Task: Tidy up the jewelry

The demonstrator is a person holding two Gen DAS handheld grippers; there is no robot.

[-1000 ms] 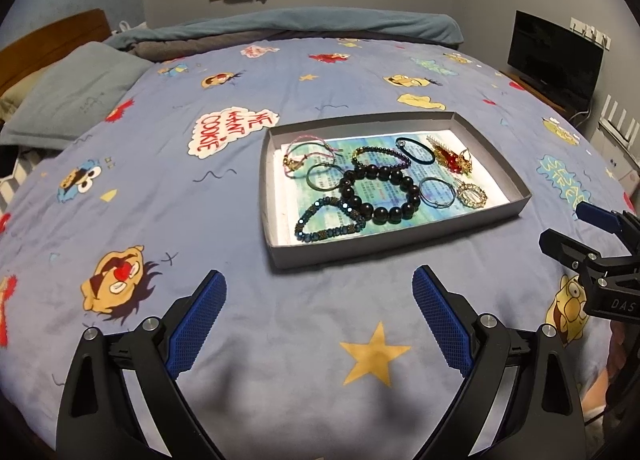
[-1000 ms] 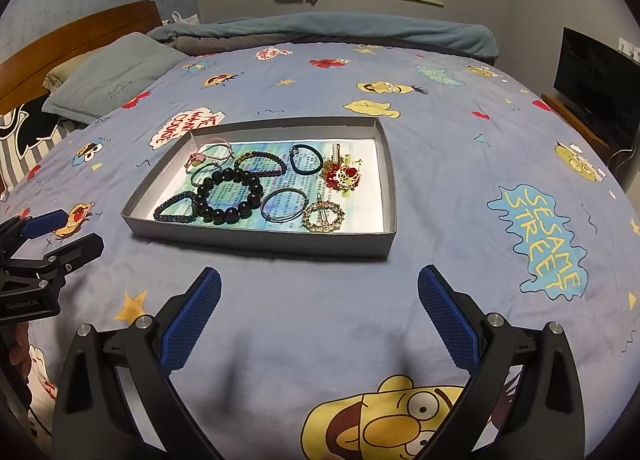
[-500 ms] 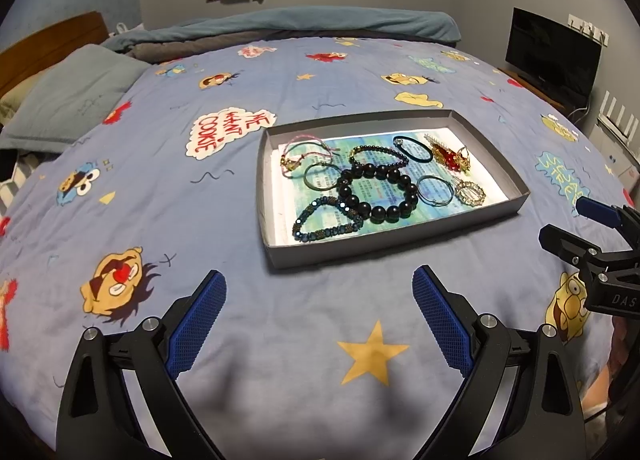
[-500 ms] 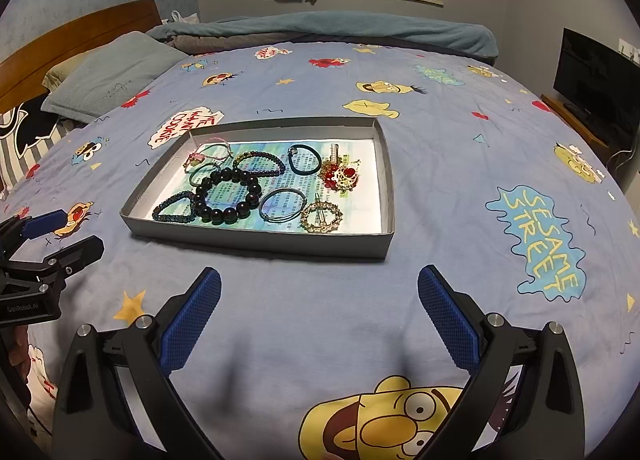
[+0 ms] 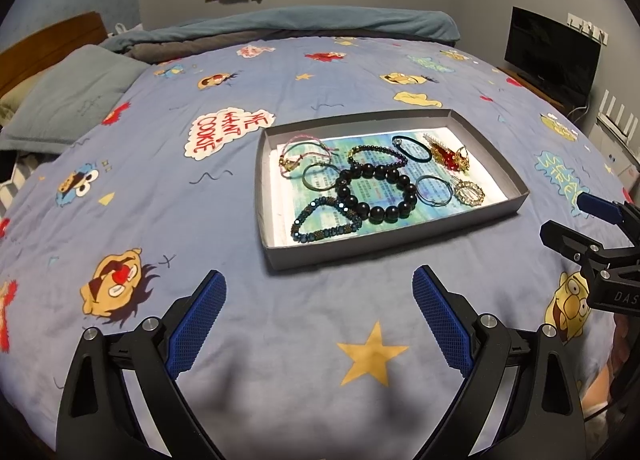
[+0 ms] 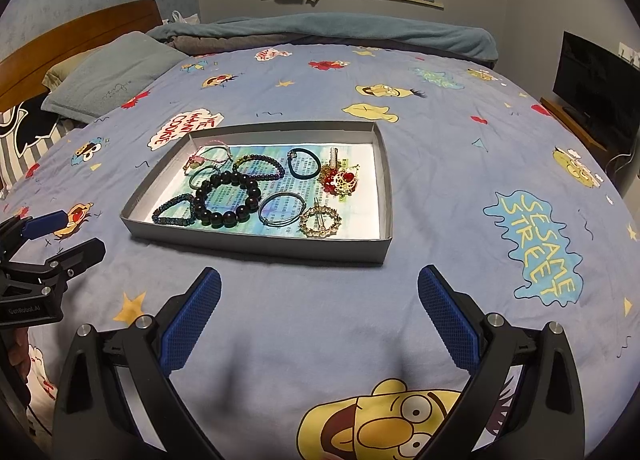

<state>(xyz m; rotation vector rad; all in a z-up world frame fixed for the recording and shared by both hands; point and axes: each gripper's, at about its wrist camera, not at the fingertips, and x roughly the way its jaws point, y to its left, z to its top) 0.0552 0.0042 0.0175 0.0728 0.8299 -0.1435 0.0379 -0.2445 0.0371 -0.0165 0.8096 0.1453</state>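
Note:
A shallow grey tray (image 5: 276, 256) (image 6: 256, 246) lies on the bed and holds several bracelets and hair pieces. Among them are a large black bead bracelet (image 5: 376, 189) (image 6: 228, 197), a dark blue beaded bracelet (image 5: 324, 219), a black hair tie (image 6: 303, 163) and a red and gold ornament (image 5: 450, 153) (image 6: 340, 179). My left gripper (image 5: 318, 318) is open and empty, hovering above the sheet in front of the tray. My right gripper (image 6: 319, 316) is open and empty too, in front of the tray's near wall. Each gripper shows at the edge of the other's view.
The bed has a blue cartoon-print sheet (image 5: 160, 179). A grey pillow (image 5: 72, 99) and wooden headboard (image 6: 80, 31) are at the left. A folded blanket (image 6: 340, 31) lies at the far end. A black TV (image 5: 552, 55) stands to the right.
Both grippers have drawn back slightly from the tray and stay open. The jewelry has not moved.

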